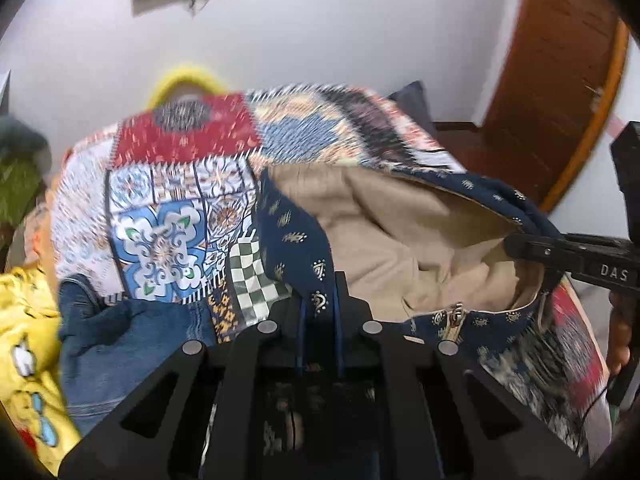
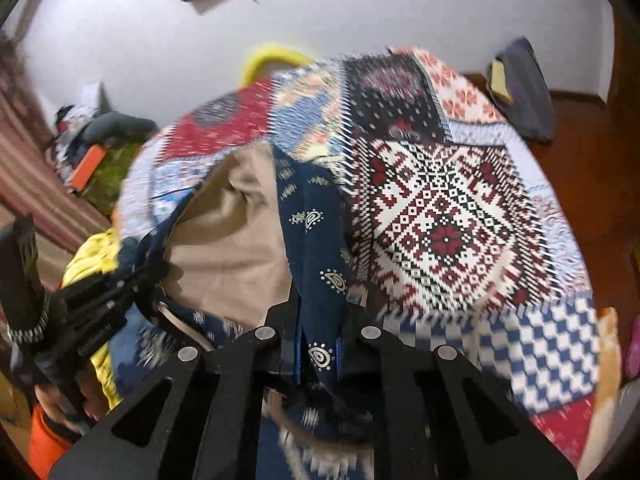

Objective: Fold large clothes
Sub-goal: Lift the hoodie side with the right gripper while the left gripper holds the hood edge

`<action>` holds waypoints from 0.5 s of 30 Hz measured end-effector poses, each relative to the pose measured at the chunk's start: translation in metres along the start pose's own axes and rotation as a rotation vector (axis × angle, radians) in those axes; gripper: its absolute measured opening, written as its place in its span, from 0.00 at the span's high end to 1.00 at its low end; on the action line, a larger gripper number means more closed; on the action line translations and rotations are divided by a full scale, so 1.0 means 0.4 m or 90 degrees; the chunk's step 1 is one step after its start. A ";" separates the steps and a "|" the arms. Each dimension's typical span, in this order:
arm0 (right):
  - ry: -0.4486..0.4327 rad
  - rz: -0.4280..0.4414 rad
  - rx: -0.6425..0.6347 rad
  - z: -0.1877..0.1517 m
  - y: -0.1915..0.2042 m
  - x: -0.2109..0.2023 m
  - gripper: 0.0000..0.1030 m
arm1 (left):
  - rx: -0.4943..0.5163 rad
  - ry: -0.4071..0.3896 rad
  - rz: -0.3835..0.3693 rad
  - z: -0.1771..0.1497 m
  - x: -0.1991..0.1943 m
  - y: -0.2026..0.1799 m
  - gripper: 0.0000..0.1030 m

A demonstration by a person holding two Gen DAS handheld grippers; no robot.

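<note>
The left gripper [image 1: 319,312] has its fingers closed tight on a fold of the navy blue printed garment with a beige lining [image 1: 384,232], the cloth running up between the two blue pads. The right gripper [image 2: 319,344] is clamped the same way on another edge of that garment [image 2: 316,240], a strip of navy fabric with white paisley marks pinched between its pads. In the left wrist view the right gripper [image 1: 532,246] shows at the far right, biting the garment's rim; in the right wrist view the left gripper [image 2: 116,280] shows at the lower left, also on the rim. Between the two holds the garment hangs open like a pouch, its beige lining facing up and a small metal zipper pull [image 1: 454,316] showing on the near edge.

The garment is held up just above a bed covered with a patchwork-print bedspread in red, blue, white and black [image 2: 440,208]. On the bed to the left lie a piece of blue denim clothing [image 1: 120,344] and a yellow cartoon-print fabric [image 1: 28,320]. Beyond the bed are a yellow curved bar [image 2: 276,54], a white wall [image 1: 320,20] and a brown wooden door [image 1: 560,80].
</note>
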State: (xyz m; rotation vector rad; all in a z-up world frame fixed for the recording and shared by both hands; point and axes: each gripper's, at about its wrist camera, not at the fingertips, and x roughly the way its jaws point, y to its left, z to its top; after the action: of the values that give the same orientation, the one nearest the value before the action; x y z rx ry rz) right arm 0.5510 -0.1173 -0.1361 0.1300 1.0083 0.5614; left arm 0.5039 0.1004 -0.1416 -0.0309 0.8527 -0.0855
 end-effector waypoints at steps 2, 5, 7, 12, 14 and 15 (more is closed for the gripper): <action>-0.006 0.012 -0.018 -0.045 0.014 -0.069 0.90 | 0.017 -0.001 -0.015 -0.020 -0.059 -0.015 0.90; -0.008 0.008 -0.048 -0.124 0.040 -0.136 0.90 | 0.035 0.011 -0.022 -0.067 -0.113 -0.028 0.90; -0.001 0.015 -0.055 -0.164 0.046 -0.157 0.90 | 0.042 0.029 -0.027 -0.126 -0.138 -0.034 0.90; 0.013 -0.006 -0.062 -0.282 0.045 -0.166 0.90 | 0.048 0.082 -0.020 -0.248 -0.124 -0.027 0.90; 0.030 -0.025 -0.060 -0.322 0.031 -0.143 0.90 | 0.042 0.111 -0.023 -0.302 -0.102 -0.025 0.89; 0.038 -0.027 -0.055 -0.336 0.026 -0.134 0.89 | 0.038 0.119 -0.022 -0.321 -0.098 -0.024 0.87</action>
State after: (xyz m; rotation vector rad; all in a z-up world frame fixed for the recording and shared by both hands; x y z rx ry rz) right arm 0.4138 -0.1555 -0.1640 0.0143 1.0409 0.5718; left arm 0.3810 0.0951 -0.1960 0.0190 1.0355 -0.1483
